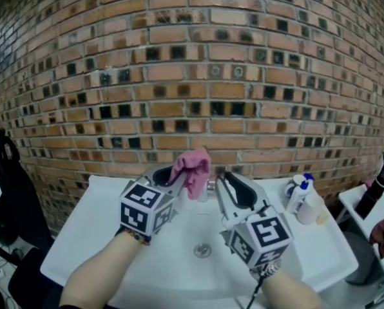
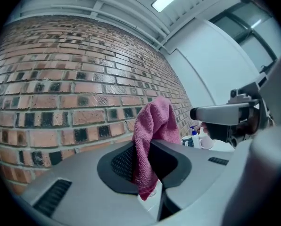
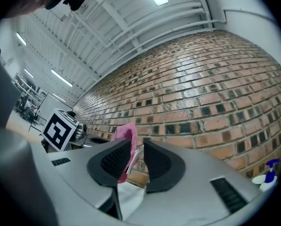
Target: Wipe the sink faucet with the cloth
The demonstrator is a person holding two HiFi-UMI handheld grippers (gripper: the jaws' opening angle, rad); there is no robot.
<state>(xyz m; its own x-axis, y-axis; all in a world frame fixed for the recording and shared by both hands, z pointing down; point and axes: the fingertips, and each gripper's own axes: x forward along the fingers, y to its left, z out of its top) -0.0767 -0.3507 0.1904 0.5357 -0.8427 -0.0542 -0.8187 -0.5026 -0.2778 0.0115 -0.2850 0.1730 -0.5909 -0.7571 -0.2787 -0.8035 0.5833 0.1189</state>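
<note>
- The left gripper [image 1: 178,177] was clamped on a pink cloth [image 1: 193,166]. Its own view showed the fabric pinched between the two dark pads, with a short tail hanging below them and the bulk bunched up above the tips.
- The cloth was held up in front of the brick wall [image 1: 198,76], above the back edge of the white sink [image 1: 108,237] and just beside the faucet [image 1: 210,186]. Whether the fabric touched the metal could not be told.
- The right gripper [image 1: 232,187] sat close to the right of the left one, pointing toward the same spot at the back of the basin.
- Its jaws stood a little apart and gripped nothing. A thin chrome part of the faucet showed in the gap between them, and the cloth showed past the left jaw.
- Both marker cubes faced the head camera, the left cube [image 1: 145,208] slightly farther up the frame than the right cube [image 1: 263,237].
- The drain [image 1: 202,250] lay in the bowl between the two forearms.
- On the sink's right rear corner stood a few bottles [image 1: 297,195], one with a blue pump top, well apart from the grippers.
</note>
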